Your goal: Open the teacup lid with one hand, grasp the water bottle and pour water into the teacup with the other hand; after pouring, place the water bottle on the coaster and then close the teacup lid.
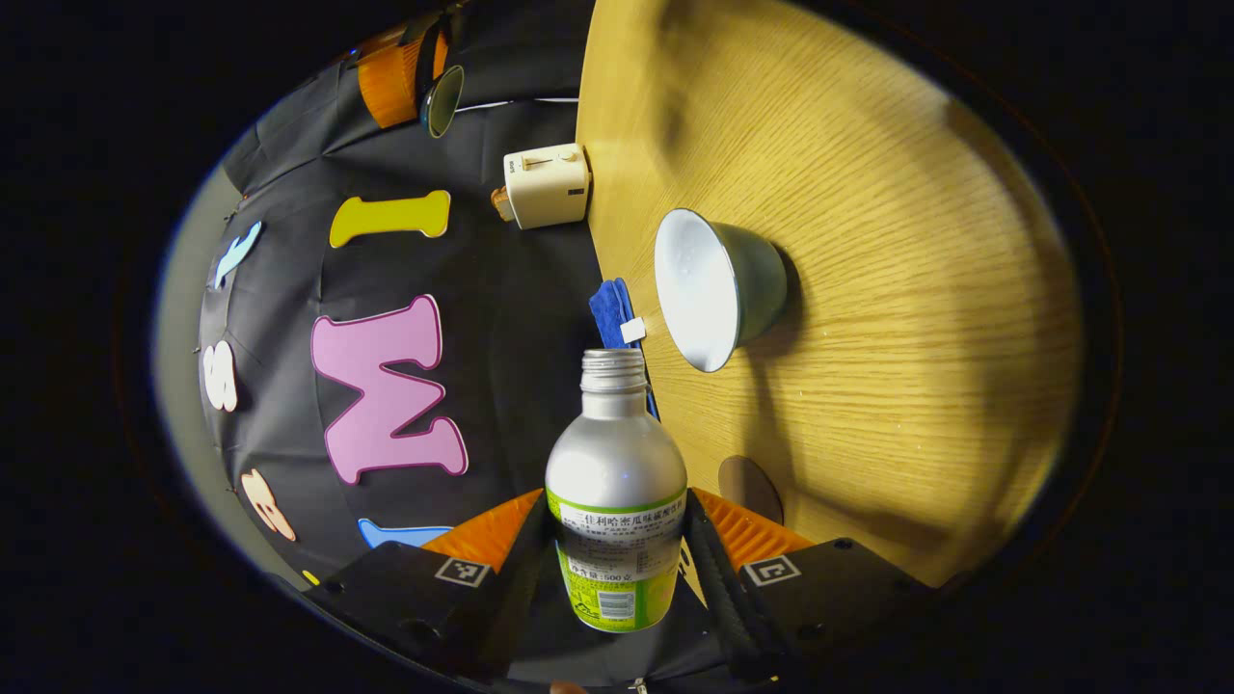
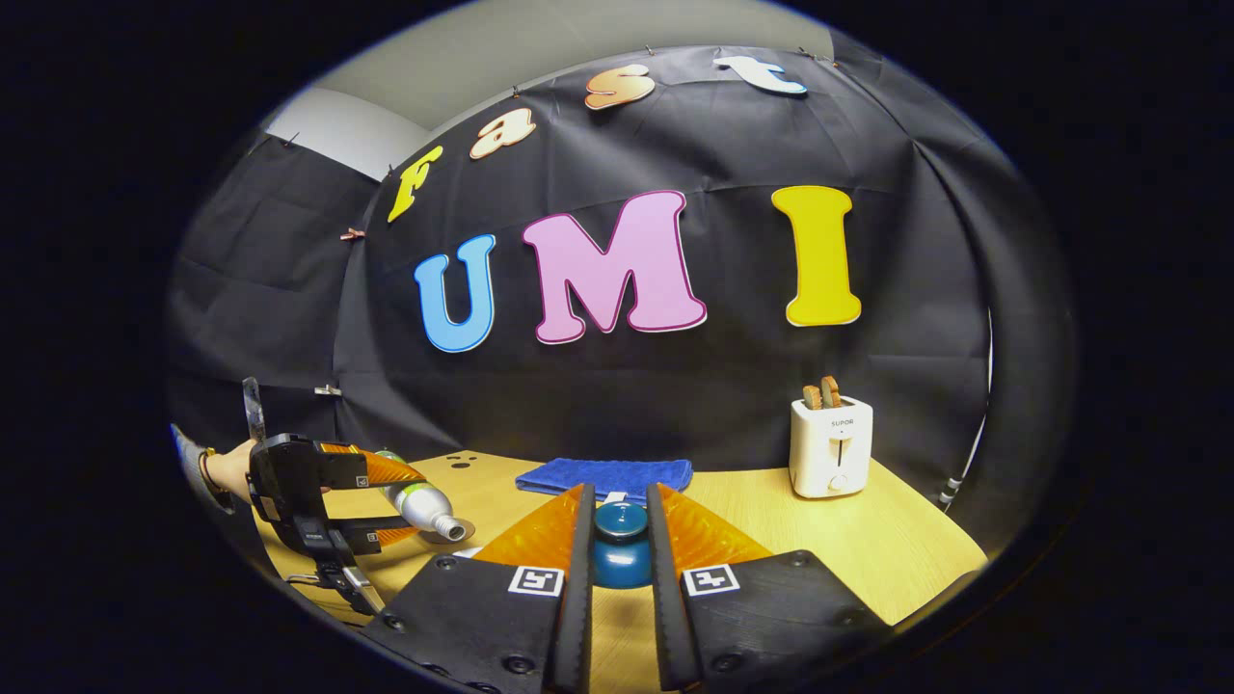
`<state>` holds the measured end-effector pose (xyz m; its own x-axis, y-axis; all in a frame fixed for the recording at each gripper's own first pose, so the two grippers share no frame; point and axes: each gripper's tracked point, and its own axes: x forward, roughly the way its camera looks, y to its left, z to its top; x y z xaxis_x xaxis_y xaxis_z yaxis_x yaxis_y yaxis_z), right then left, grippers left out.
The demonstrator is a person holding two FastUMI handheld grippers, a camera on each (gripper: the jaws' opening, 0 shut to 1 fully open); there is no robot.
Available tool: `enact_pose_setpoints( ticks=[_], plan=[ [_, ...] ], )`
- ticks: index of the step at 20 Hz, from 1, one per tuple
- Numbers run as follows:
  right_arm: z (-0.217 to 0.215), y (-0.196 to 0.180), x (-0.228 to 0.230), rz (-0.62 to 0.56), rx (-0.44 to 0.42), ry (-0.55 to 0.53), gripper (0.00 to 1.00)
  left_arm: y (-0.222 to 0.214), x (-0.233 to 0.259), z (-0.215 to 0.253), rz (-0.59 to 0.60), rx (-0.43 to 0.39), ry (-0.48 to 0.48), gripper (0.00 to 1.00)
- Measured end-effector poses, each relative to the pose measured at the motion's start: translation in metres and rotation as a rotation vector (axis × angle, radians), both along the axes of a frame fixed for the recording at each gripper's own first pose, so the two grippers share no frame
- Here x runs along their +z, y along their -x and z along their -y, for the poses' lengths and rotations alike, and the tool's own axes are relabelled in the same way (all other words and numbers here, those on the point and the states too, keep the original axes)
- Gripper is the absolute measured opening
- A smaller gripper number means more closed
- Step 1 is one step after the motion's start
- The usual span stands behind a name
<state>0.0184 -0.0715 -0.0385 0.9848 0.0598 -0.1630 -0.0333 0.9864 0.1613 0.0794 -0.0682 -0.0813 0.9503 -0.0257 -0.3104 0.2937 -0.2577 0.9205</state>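
Observation:
In the left gripper view my left gripper [image 1: 617, 506] is shut on a silver water bottle [image 1: 617, 463] with a green label, held on its side with its uncapped mouth pointing at the blue cloth. The teacup [image 1: 718, 289], grey outside and white inside, stands lidless on the wooden table beyond and beside the mouth. A round brown coaster [image 1: 750, 487] lies close to my finger. In the right gripper view my right gripper [image 2: 617, 493] is shut on the blue teacup lid [image 2: 622, 545], held above the table. The left gripper [image 2: 318, 501] holds the tilted bottle [image 2: 419, 506] at the left.
A white toaster [image 2: 831, 445] with toast in it stands at the back right of the table [image 2: 887, 540]. A folded blue cloth [image 2: 605, 475] lies at the table's far edge, against the black booth wall. A hand [image 2: 227, 472] holds the left gripper.

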Motion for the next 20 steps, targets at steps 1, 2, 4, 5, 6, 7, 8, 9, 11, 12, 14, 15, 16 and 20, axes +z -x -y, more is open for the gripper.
enact_pose_setpoints(
  ticks=[1,2,4,5,6,7,8,9,11,12,14,15,16,20],
  plan=[
    [0.0004,0.0,-0.0001,-0.001,0.0,0.0,0.3,0.0006,0.0,-0.0001,0.0,-0.001,-0.007,0.81],
    [0.001,0.0003,-0.0005,-0.001,0.001,-0.001,0.3,0.0011,-0.0006,-0.0005,-0.002,-0.001,-0.013,0.81],
    [0.0019,0.0009,-0.0002,0.001,-0.001,-0.001,0.3,0.0001,0.0003,0.0009,-0.003,-0.011,-0.032,0.81],
    [0.0027,0.0008,0.0005,0.001,-0.002,-0.001,0.3,0.0018,0.0006,0.0018,-0.002,-0.016,-0.042,0.81],
    [0.0027,0.0013,0.0008,0.003,-0.002,-0.001,0.3,0.0019,-0.0009,0.003,-0.001,-0.02,-0.051,0.81],
    [0.0028,0.0014,0.0005,0.002,-0.003,-0.002,0.3,0.0011,-0.0007,0.0026,-0.003,-0.022,-0.06,0.81],
    [0.0033,0.0013,0.0005,0.002,-0.002,-0.002,0.31,0.0008,-0.0012,0.0026,-0.005,-0.025,-0.069,0.81],
    [0.0031,0.0013,0.0006,0.002,-0.002,-0.002,0.3,0.0003,0.0002,0.0028,-0.006,-0.028,-0.077,0.81],
    [0.0027,0.0019,0.0013,0.003,-0.001,-0.004,0.3,0.0014,0.0005,0.0029,-0.004,-0.032,-0.095,0.81],
    [0.0027,0.002,0.0014,0.002,-0.002,-0.002,0.3,0.0011,-0.0002,0.003,-0.004,-0.032,-0.103,0.81],
    [0.0043,0.0022,0.0024,0.005,-0.005,0.003,0.3,0.0016,-0.0012,0.0045,-0.004,-0.036,-0.116,0.81],
    [0.0046,0.0022,0.0022,0.006,-0.006,0.003,0.3,0.0007,0.0013,0.0034,-0.002,-0.037,-0.124,0.81],
    [0.0048,0.002,0.0027,0.006,-0.007,0.002,0.31,0.0,0.0016,0.0035,0.002,-0.042,-0.132,0.81],
    [0.0054,0.0024,0.0039,0.01,-0.005,0.0,0.3,-0.0011,0.0018,0.0024,0.012,-0.058,-0.16,0.81]
  ],
)
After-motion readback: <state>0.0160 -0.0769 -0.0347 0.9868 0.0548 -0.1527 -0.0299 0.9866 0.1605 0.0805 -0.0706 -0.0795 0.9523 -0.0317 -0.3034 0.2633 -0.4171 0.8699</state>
